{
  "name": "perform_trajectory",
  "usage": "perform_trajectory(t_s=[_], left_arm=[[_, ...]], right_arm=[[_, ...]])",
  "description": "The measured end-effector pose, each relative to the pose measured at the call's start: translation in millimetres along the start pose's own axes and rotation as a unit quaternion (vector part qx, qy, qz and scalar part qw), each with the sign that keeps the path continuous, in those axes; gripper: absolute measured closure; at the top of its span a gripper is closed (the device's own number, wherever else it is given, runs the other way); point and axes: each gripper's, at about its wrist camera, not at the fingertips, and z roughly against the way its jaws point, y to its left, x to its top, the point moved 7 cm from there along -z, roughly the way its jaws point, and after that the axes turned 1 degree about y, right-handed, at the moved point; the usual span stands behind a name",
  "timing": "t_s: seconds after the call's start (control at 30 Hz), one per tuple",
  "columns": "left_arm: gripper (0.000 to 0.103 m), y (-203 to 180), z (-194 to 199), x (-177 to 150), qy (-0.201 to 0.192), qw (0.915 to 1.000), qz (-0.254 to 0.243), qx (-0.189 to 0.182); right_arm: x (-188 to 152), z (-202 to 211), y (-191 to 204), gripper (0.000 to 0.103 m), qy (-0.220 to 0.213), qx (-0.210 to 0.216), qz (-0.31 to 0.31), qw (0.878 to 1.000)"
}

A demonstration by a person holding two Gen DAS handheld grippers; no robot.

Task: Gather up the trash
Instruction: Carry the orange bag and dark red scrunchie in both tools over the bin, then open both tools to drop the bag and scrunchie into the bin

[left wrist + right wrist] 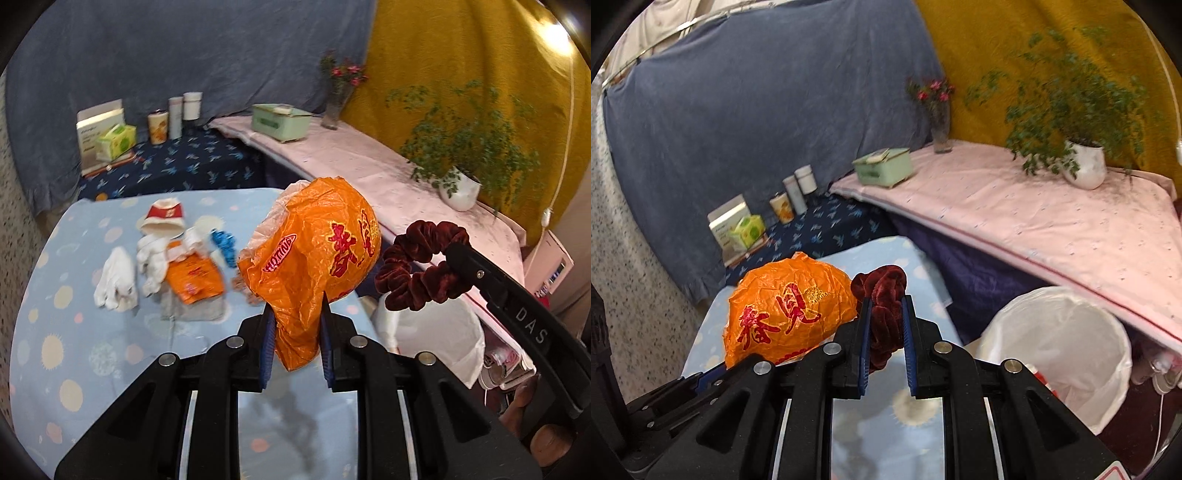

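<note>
My left gripper is shut on a crumpled orange plastic bag with red print, lifted above the light blue tablecloth. In the right wrist view the same orange bag hangs at left. My right gripper is shut on a dark red velvet scrunchie; the left wrist view shows that scrunchie and the right gripper to the right of the bag. Still on the cloth lie white tissues, a red and white wrapper, a blue scrap and a flat orange wrapper.
A bin lined with a white bag stands at the table's right, below a pink-covered shelf. On that shelf are a potted plant, a green box and a flower vase. Boxes and cans sit on a dark blue cloth behind.
</note>
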Motion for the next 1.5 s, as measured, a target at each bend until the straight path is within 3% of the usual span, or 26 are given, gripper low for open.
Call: perform_trajectory(t_s=[0.27, 0.63, 1.13, 1.2, 1.27, 1.4, 1.5], left_arm=[[0.083, -65.2, -7.4, 7.2, -0.002, 0.9982, -0.049, -0.033], [0.083, -132.3, -38.5, -4.6, 0.026, 0.9929, -0.099, -0.061], [0.079, -169.8, -78.8, -22.7, 0.066, 0.9865, -0.130, -0.075], [0.051, -168.7, -83.4, -24.0, 0.069, 0.9873, -0.124, -0.070], [0.037, -164.2, -84.1, -23.0, 0.060, 0.9893, -0.120, -0.058], [0.037, -159.2, -88.5, -23.3, 0.065, 0.9894, -0.121, -0.049], [0.037, -153.1, -89.9, -22.0, 0.066, 0.9901, -0.115, -0.046]], right_arm=[[16.8, 24.7, -62.1, 0.089, -0.028, -0.040, -0.039, 0.998], [6.6, 30.7, -139.6, 0.089, -0.028, -0.087, -0.089, 0.992], [-14.1, 12.8, -186.2, 0.088, -0.002, -0.113, -0.127, 0.985], [-14.9, 9.6, -188.1, 0.083, -0.001, -0.117, -0.127, 0.985], [-15.5, 8.4, -189.2, 0.082, -0.003, -0.127, -0.126, 0.984], [-15.6, 6.3, -187.7, 0.069, -0.004, -0.130, -0.123, 0.984], [-16.2, 4.0, -185.6, 0.068, -0.001, -0.127, -0.121, 0.984]])
